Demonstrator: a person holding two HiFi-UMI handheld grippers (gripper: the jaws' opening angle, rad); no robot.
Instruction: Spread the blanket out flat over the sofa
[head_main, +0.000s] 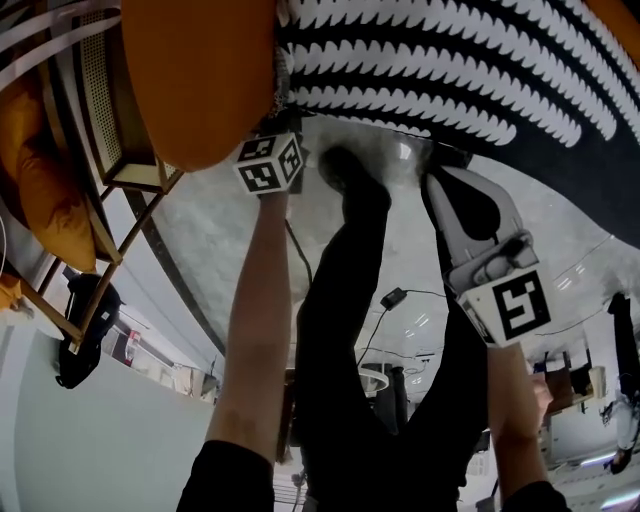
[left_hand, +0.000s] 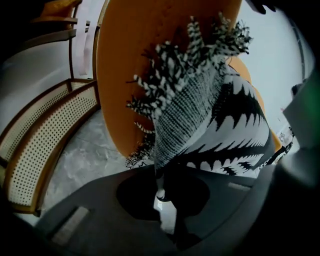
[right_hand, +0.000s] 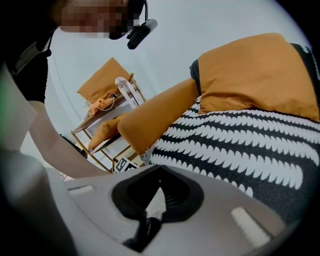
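Observation:
The black-and-white patterned blanket (head_main: 430, 70) lies across the sofa at the top of the head view. My left gripper (head_main: 272, 130) is shut on its fringed corner, beside an orange cushion (head_main: 200, 70). In the left gripper view the blanket (left_hand: 200, 115) rises bunched out of the shut left gripper (left_hand: 160, 192), fringe uppermost. My right gripper (head_main: 445, 170) sits at the blanket's near edge, further right. In the right gripper view its jaws (right_hand: 159, 169) meet with a sliver of pale fabric between them, and the blanket (right_hand: 240, 145) spreads out beyond.
A big orange cushion (right_hand: 255, 75) rests on the blanket's far side and a long orange bolster (right_hand: 155, 117) on its left. A cane-panelled wooden chair (left_hand: 45, 135) stands left of the sofa. The person's black-trousered legs (head_main: 350, 350) and a cable (head_main: 395, 297) are on the pale floor.

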